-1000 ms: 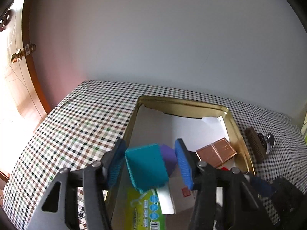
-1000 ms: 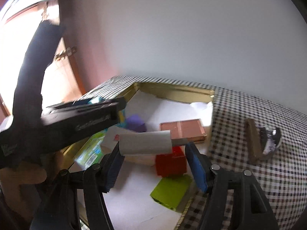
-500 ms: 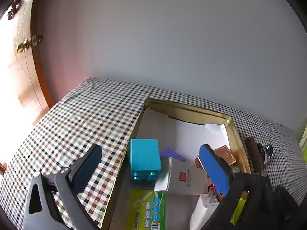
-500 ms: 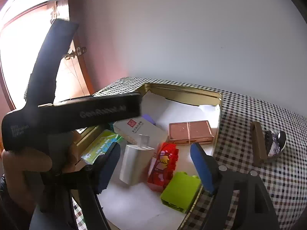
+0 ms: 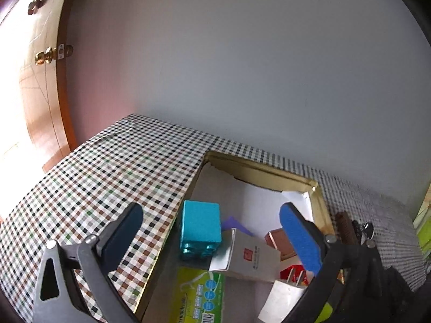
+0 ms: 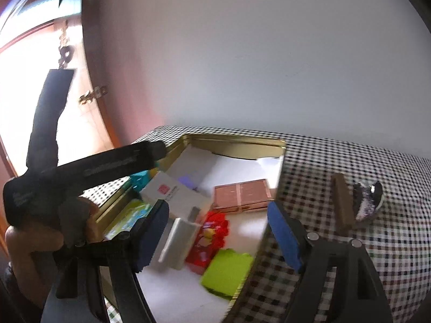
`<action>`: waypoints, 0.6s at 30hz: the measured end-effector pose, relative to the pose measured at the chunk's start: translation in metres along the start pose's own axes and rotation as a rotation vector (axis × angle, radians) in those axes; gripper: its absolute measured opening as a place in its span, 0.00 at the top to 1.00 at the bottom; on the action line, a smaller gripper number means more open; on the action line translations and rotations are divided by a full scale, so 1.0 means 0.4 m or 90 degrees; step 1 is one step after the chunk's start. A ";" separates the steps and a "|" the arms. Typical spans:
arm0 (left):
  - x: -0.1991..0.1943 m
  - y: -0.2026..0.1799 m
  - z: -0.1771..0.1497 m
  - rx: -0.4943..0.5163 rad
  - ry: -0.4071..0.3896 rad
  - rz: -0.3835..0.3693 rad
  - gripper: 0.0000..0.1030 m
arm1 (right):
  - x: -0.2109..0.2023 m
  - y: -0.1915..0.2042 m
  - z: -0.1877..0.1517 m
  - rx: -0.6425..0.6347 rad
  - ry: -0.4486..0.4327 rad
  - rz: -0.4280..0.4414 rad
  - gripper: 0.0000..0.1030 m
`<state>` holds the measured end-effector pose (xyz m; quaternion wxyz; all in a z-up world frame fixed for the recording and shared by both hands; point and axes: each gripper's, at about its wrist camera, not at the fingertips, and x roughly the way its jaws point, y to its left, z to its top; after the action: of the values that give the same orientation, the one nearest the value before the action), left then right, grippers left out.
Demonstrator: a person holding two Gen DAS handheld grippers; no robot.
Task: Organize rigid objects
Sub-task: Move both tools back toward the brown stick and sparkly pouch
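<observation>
— Below your left gripper [image 5: 212,231], what shows?
— Fingers spread wide, empty, above the teal block [image 5: 200,228] inside the gold tin [image 5: 258,165].
— And your right gripper [image 6: 218,231]?
— Fingers wide too, over the white charger [image 6: 176,243] and red block [image 6: 208,238] in that tin.

Teal block [image 5: 200,224], white box [image 5: 249,257], charger [image 5: 282,298] inside gold tin [image 5: 258,168].
</observation>
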<state>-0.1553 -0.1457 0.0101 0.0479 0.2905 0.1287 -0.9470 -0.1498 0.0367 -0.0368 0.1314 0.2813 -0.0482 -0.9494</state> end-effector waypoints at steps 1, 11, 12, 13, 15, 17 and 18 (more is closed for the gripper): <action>-0.006 0.002 -0.002 -0.008 -0.008 0.001 0.00 | 0.000 -0.009 0.000 0.008 0.001 -0.004 0.25; -0.052 -0.015 -0.021 -0.017 -0.066 -0.004 0.00 | -0.032 -0.032 -0.004 0.033 -0.012 -0.039 0.25; -0.058 -0.015 -0.023 -0.019 -0.074 -0.003 0.00 | -0.034 -0.037 -0.004 0.037 -0.013 -0.043 0.25; -0.065 -0.015 -0.027 -0.020 -0.080 0.000 0.00 | -0.038 -0.043 -0.007 0.042 -0.015 -0.047 0.25; -0.083 -0.013 -0.033 -0.029 -0.101 0.009 0.00 | -0.035 -0.059 -0.010 0.050 -0.018 -0.056 0.25; -0.088 -0.009 -0.039 -0.047 -0.120 0.009 0.00 | -0.034 -0.073 -0.011 0.055 -0.022 -0.066 0.25; -0.096 -0.007 -0.043 -0.056 -0.131 0.005 0.00 | -0.036 -0.079 -0.012 0.057 -0.021 -0.071 0.25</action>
<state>-0.1149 -0.1376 0.0187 0.0775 0.1902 0.1636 -0.9649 -0.1426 0.0711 -0.0386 0.0649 0.2733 -0.0773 -0.9566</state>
